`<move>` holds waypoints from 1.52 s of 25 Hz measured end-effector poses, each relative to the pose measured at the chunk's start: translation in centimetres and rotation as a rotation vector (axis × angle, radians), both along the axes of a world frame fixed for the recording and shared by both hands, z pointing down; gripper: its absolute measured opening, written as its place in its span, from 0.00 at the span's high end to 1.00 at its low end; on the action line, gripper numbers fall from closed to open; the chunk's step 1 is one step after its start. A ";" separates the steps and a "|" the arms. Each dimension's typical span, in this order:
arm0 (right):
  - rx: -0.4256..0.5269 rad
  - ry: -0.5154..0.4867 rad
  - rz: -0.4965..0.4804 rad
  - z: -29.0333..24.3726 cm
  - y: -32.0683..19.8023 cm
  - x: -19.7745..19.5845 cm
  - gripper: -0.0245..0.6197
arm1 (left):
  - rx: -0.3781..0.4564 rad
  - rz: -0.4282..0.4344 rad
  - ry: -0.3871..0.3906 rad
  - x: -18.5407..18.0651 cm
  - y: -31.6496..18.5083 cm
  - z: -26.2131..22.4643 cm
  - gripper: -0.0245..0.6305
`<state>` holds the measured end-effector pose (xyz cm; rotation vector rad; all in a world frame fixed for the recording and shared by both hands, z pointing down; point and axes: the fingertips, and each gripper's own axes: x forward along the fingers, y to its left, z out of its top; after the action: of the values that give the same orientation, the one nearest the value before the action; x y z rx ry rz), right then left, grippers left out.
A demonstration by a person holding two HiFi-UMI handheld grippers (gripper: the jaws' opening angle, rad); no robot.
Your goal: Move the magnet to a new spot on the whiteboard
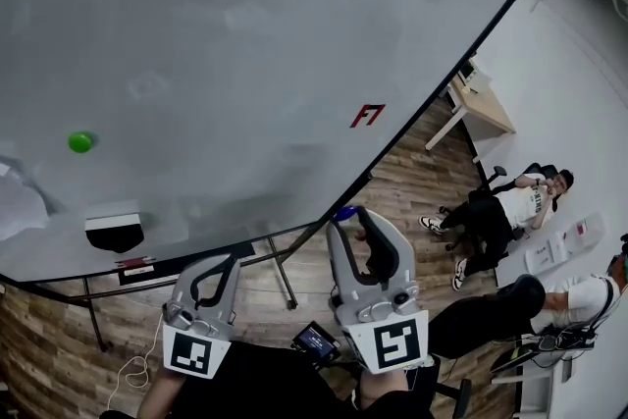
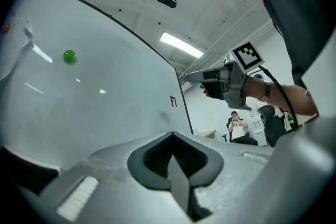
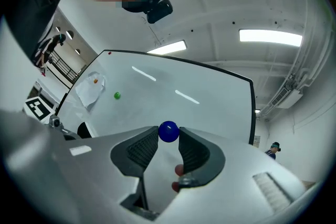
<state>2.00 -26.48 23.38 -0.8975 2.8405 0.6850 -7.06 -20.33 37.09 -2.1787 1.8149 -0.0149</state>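
Blue magnet point(image 3: 168, 131) pinched by jaws of the right gripper point(image 3: 168, 140)

Whiteboard point(image 1: 245, 34): upright, dark-framed, surface grey and mostly bare. A green magnet point(image 1: 80, 141) sits on its left part. Below that, near the lower edge, a black eraser point(image 1: 114, 233). A paper sheet point(image 1: 18, 206) clings at the far left. Red lettering point(image 1: 367, 116) is toward the right edge.
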 end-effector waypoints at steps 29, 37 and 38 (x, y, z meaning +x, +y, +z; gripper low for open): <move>-0.010 -0.051 0.097 -3.7 -7.8 -5.2 0.76 | 0.007 0.056 0.013 -3.5 -1.1 0.6 0.96; -0.028 -0.046 0.118 -2.9 -9.2 -6.5 0.76 | -0.001 0.071 0.022 -4.0 -1.2 1.0 0.96; -0.032 -0.046 0.120 -2.8 -9.3 -6.6 0.76 | -0.001 0.072 0.023 -4.2 -1.2 1.0 0.96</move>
<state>-4.63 -35.81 20.60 -1.0823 2.7834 0.6238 -11.23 -21.57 38.14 -2.2522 1.7472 0.0247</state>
